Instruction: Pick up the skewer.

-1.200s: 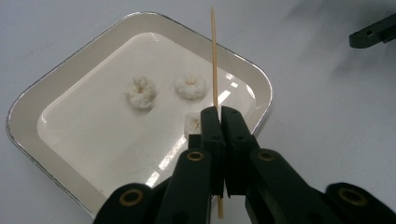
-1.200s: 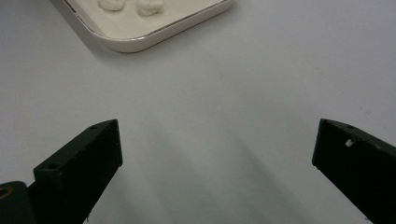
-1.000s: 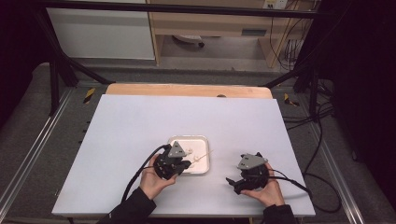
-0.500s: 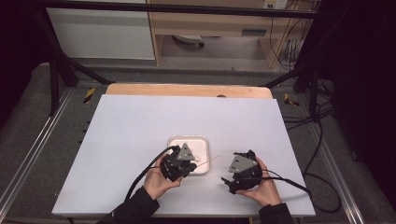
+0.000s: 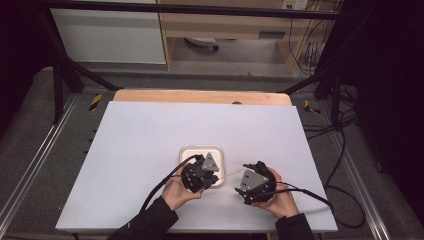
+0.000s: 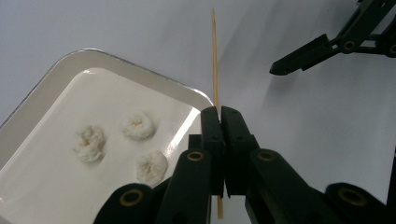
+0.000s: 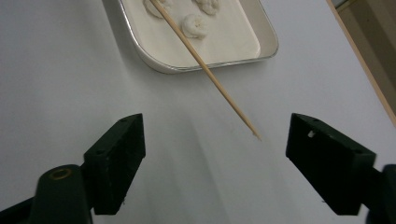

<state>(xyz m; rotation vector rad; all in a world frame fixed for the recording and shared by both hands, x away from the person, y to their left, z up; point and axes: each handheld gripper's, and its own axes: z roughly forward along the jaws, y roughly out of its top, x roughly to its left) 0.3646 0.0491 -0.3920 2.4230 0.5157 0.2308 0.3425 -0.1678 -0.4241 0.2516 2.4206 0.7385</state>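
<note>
A: At six o'clock on the white worktop [image 5: 150, 150], what is the left gripper [image 5: 216, 176] doing?

B: Its jaws are pressing together on a thin wooden skewer [image 6: 215, 70], pinching it near one end. In the left gripper view the skewer is running up toward twelve o'clock, past the corner of the tray [image 6: 42, 88].

A: And the tray?

B: It is sitting just beyond the left gripper, and three small white puffs [image 6: 136, 126] are lying in it, apart from one another.

A: What is the right gripper [image 7: 212, 154] showing?

B: Its jaws are standing spread and have just been closing. The skewer's free tip [image 7: 254, 135] is hanging between them, touching neither pad.

A: How is it lying in the right gripper view?

B: It is slanting from eleven o'clock over the tray [image 7: 268, 44] down toward the middle.
</note>
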